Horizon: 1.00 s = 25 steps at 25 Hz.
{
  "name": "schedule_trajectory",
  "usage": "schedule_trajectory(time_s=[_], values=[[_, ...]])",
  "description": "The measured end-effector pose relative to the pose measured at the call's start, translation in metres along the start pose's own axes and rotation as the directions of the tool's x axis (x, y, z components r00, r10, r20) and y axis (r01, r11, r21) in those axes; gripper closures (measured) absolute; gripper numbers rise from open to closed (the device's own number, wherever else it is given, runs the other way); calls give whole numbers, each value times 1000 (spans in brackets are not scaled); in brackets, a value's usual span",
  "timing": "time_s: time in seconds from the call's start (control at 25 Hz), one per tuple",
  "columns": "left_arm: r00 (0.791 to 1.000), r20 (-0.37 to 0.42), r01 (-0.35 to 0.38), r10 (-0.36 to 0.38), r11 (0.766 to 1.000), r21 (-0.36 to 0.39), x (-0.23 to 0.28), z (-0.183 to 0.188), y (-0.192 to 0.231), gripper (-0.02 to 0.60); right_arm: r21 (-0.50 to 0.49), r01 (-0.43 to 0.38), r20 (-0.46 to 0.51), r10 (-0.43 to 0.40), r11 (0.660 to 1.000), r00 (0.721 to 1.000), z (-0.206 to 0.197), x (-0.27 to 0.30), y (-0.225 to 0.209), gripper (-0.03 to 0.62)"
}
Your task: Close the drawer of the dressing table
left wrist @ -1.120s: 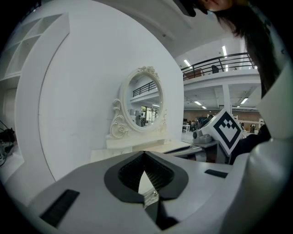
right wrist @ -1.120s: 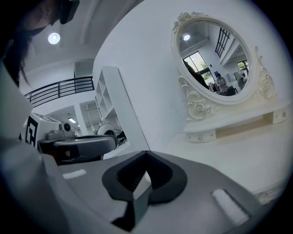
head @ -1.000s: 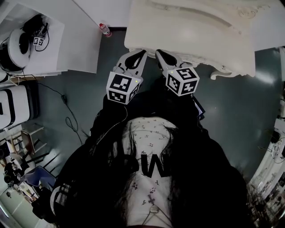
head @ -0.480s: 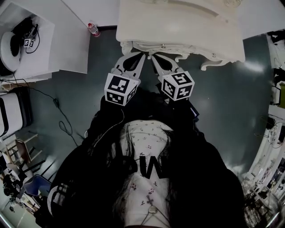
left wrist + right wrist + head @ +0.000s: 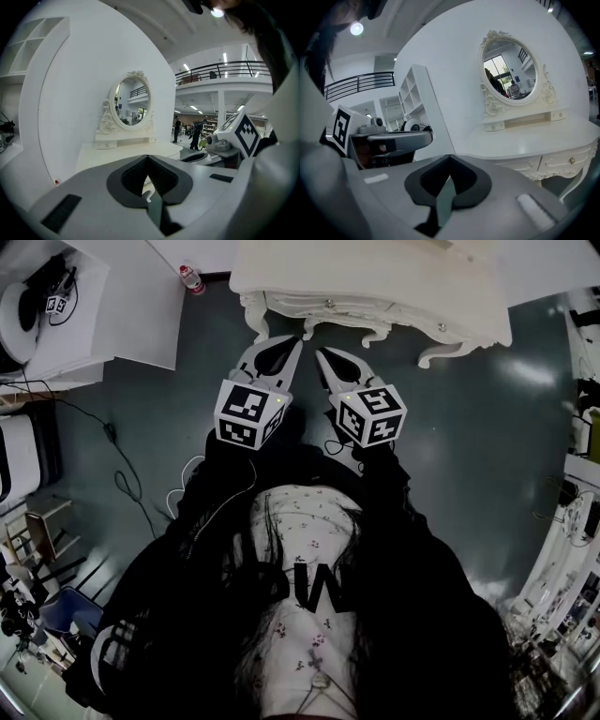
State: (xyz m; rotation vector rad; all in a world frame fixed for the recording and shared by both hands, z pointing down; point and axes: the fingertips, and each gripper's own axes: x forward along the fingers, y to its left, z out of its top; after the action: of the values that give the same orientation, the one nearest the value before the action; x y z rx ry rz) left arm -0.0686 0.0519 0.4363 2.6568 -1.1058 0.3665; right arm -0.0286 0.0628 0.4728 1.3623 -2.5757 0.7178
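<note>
The cream dressing table (image 5: 375, 277) stands at the top of the head view. Its drawer fronts (image 5: 330, 306) lie flush under the top, each with a small knob; the right gripper view shows them flush too (image 5: 569, 161). My left gripper (image 5: 296, 339) and right gripper (image 5: 319, 352) are side by side just short of the table's front, apart from it, over the dark floor. Both are shut with nothing between the jaws. In the left gripper view the left gripper (image 5: 148, 159) points at the tabletop (image 5: 122, 152) and its oval mirror (image 5: 131, 101).
A white desk (image 5: 122, 306) with headphones and cables stands at the left, and a red-capped bottle (image 5: 190, 277) sits on the floor by the table's left leg. A black cable (image 5: 122, 474) trails across the floor. Cluttered shelving (image 5: 577, 521) lines the right edge.
Both grippers have drawn back from the table's front edge, which they reached a second ago. The table now sits farther up in the head view, its drawer fronts showing.
</note>
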Motion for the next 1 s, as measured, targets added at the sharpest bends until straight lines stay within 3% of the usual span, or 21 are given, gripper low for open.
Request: schedule_trajectory(time_s=[0.48, 1.0], values=[[1000, -3, -23, 23, 999, -26, -36, -31, -108, 581, -19, -26, -7, 26, 999, 1000, -42, -101, 9, 586], [999, 9, -49, 49, 999, -2, -63, -39, -141, 581, -26, -38, 8, 38, 999, 999, -54, -140, 21, 586]])
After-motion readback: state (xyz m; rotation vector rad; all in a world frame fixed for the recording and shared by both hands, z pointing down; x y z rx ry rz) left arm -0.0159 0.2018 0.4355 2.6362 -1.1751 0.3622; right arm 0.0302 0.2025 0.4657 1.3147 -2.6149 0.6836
